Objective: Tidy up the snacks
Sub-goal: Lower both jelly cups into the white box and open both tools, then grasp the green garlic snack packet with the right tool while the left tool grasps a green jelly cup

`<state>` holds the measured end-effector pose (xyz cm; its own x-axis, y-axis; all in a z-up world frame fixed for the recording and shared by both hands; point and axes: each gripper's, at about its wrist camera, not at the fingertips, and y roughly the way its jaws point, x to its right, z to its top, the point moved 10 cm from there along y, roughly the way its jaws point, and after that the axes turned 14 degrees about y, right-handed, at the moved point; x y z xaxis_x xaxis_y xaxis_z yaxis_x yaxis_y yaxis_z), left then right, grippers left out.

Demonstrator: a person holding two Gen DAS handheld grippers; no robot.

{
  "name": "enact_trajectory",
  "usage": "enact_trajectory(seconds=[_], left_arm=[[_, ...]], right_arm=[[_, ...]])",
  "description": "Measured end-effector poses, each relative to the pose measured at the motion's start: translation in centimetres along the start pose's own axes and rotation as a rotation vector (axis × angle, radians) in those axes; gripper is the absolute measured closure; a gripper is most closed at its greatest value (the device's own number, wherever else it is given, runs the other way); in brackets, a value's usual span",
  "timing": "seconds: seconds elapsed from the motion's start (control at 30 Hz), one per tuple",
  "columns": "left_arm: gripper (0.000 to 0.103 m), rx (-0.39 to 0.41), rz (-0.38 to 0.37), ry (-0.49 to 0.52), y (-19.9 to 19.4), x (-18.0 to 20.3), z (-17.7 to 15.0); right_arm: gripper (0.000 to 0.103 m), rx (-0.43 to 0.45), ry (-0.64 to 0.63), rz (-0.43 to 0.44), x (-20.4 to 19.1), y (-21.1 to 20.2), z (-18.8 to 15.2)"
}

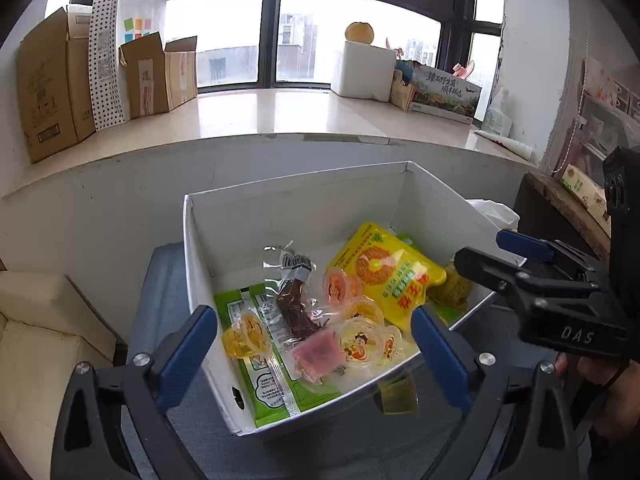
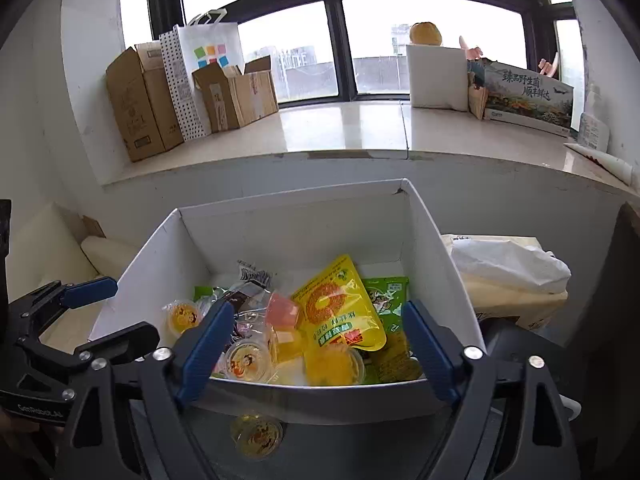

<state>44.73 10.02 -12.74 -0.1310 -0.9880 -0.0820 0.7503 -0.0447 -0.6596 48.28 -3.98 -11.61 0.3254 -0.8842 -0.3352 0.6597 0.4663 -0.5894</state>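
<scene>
1. Two pairs of blue-padded fingers stand wide apart with nothing between them: the left gripper [image 1: 314, 346] and the right gripper [image 2: 318, 342] both hover at the near side of the box, empty.
2. Just past the fingers sits the white cardboard box [image 1: 288, 196], open at the top, resting on a grey-blue worktop [image 1: 168, 276].
3. Inside it lie the snacks: a yellow plastic pouch with a ring printed on it [image 1: 386, 270], a green flat packet with white text [image 1: 276, 384], a brown stick-shaped snack in clear wrap [image 1: 294, 308], a pink square jelly [image 1: 318, 354] and several small clear jelly cups with cartoon lids [image 1: 358, 340].
4. One small yellow jelly cup with a clear lid [image 2: 256, 434] lies outside the box, on the worktop just in front of its near wall and below the right fingers.
5. Judging by this, most snacks are already boxed and the hands are between placements; the loose cup looks like the next item.
6. That move would call for lowering the right fingers around the cup, closing gently since it is soft, then lifting it over the near wall.
</scene>
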Motion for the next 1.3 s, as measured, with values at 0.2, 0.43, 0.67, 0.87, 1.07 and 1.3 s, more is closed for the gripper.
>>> enact_trajectory(seconds=[0.2, 0.43, 0.67, 0.87, 1.07, 1.3], left_arm=[[0.0, -0.025, 0.01, 0.009, -0.1, 0.7, -0.4], [0.0, -0.036, 0.016, 0.019, -1.5, 2.3, -1.2], [0.0, -0.031, -0.011, 0.041, -3.8, 6.0, -2.8], [0.0, -0.022, -0.054, 0.087, -6.1, 10.7, -5.6], [0.0, -0.043, -0.104, 0.098, -6.8, 14.4, -9.2], [0.0, -0.085, -0.111, 0.089, -6.1, 14.9, -11.4]], right_arm=[[0.006, 0.004, 0.055, 0.012, 0.8, -1.1, -0.4], [0.0, 0.009, 0.071, 0.056, 1.1, -4.1, -1.5], [0.0, 0.025, 0.081, 0.133, 1.9, -10.2, -4.2], [0.0, -0.021, 0.014, 0.085, 4.8, -13.9, -9.4], [0.0, -0.108, 0.092, -0.023, 10.3, -12.4, -14.8], [0.0, -0.177, 0.141, -0.088, 12.7, -8.6, -16.3]])
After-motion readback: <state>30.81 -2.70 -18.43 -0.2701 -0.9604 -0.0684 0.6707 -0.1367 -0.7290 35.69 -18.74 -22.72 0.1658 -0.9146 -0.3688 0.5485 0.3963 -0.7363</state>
